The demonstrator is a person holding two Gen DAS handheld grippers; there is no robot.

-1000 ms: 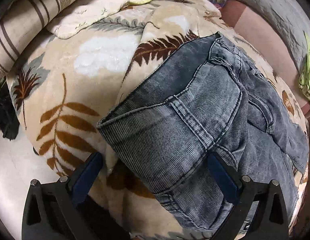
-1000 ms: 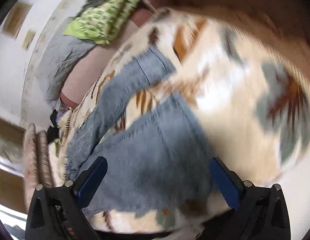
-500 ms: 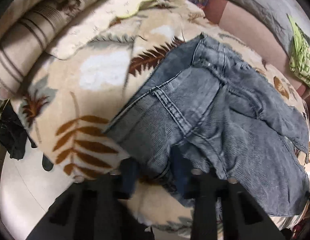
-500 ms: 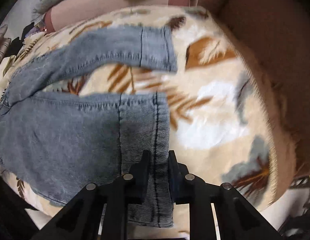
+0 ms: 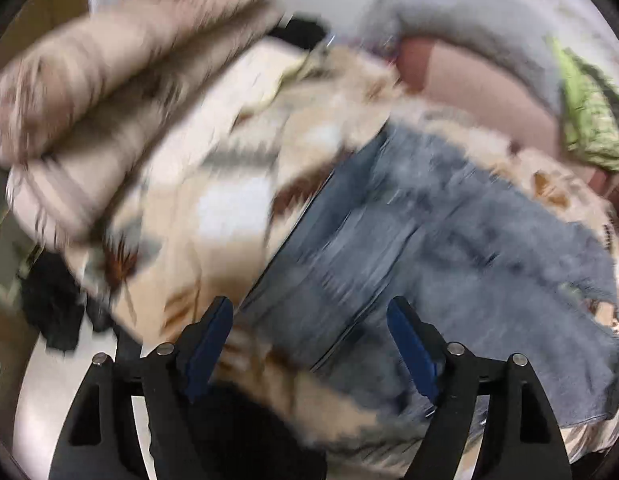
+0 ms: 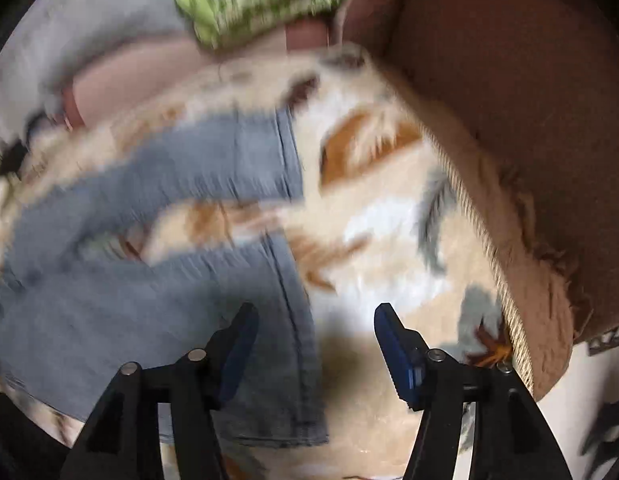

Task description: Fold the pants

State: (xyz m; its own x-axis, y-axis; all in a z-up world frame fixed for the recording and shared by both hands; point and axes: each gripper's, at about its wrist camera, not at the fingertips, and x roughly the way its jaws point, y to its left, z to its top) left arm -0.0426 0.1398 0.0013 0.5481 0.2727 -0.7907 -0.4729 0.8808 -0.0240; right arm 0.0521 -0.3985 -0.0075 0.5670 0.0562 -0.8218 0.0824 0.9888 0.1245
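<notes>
Grey-blue denim pants (image 5: 409,240) lie spread on a cream leaf-print blanket (image 5: 213,216). In the left wrist view, my left gripper (image 5: 309,320) is open above the waistband end, holding nothing; the view is blurred. In the right wrist view the two pant legs (image 6: 157,292) lie apart, with the hem of the near leg (image 6: 293,320) just left of centre. My right gripper (image 6: 313,324) is open over that hem and holds nothing.
Striped beige pillows (image 5: 109,80) lie at the upper left. A grey cushion (image 5: 469,20) and a green patterned cloth (image 5: 589,120) lie at the back right. A brown sofa arm (image 6: 509,120) borders the blanket on the right. Dark clothing (image 5: 53,312) lies at the left edge.
Both grippers were shut on the pants half a second ago, left at the waistband and right at the leg hem. Both have opened, let go and pulled back.
</notes>
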